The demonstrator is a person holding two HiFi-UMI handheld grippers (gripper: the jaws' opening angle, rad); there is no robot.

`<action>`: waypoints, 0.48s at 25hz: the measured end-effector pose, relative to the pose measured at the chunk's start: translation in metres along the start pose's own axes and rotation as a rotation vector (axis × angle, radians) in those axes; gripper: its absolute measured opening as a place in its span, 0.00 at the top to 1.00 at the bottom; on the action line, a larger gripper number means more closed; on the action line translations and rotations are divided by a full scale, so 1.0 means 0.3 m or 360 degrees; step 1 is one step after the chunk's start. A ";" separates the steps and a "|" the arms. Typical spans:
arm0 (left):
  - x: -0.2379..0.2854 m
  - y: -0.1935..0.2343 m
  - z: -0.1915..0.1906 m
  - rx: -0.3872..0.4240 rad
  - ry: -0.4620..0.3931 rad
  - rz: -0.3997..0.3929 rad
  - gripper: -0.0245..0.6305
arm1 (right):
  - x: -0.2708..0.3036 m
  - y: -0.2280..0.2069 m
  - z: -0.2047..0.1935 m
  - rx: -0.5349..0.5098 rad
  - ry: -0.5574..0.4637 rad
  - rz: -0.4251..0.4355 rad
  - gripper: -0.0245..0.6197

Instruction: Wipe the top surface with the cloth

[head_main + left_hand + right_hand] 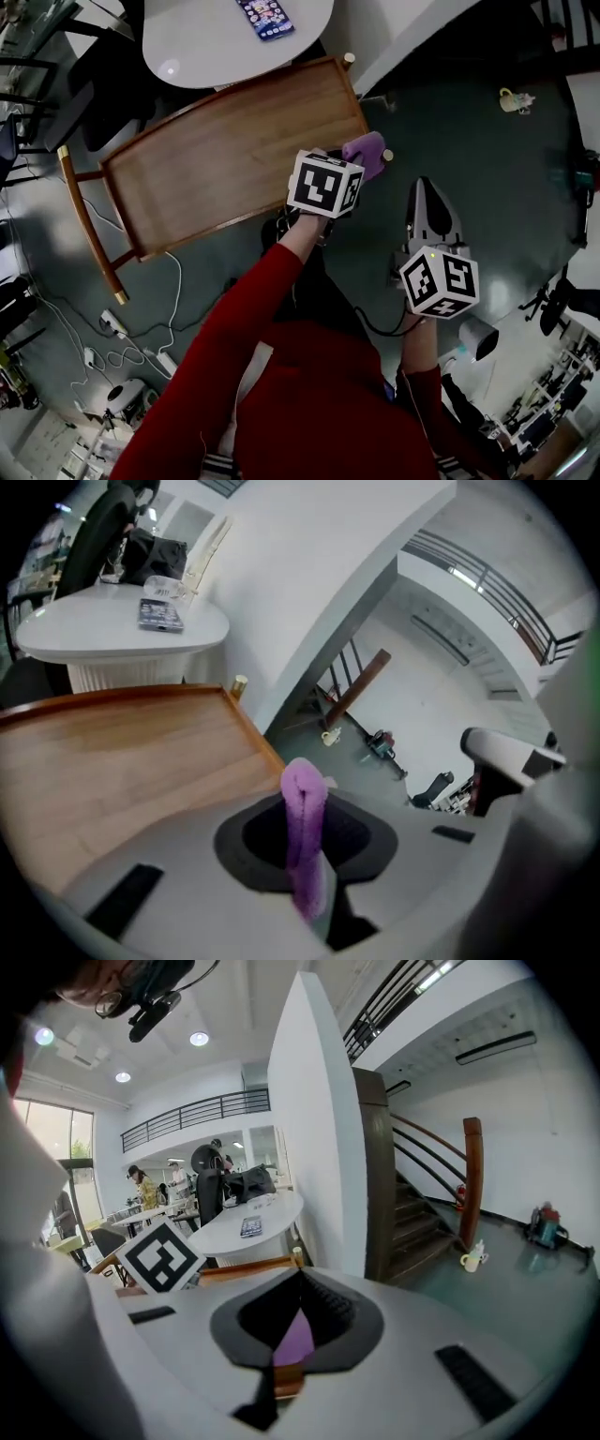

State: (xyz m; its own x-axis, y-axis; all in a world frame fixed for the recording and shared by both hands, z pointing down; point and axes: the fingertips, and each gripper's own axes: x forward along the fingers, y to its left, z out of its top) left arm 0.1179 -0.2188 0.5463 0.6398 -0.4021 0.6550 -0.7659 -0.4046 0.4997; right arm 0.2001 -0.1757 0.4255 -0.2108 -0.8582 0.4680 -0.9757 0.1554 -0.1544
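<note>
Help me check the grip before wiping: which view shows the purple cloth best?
Left gripper view: the purple cloth shows clearly, pinched between the left gripper's jaws. The head view shows only a lump beyond the marker cube; the right gripper view, a sliver behind its jaws.

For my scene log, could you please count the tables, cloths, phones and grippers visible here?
Tables: 2 (wooden table, white round table)
Purple cloth: 1
Phone: 1
Grippers: 2 (left gripper, right gripper)
Total: 6
</note>
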 end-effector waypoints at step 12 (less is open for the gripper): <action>-0.697 0.708 -0.462 -0.0144 0.0036 0.0978 0.88 | 0.210 0.445 0.000 -0.0240 0.0093 0.0584 0.94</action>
State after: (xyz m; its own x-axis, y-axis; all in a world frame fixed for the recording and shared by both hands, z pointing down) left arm -0.1874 -0.1069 0.5939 0.0795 -0.5213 0.8497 -0.9968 -0.0334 0.0727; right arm 0.0565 -0.2091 0.4343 -0.5459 -0.7038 0.4546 -0.8318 0.5204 -0.1932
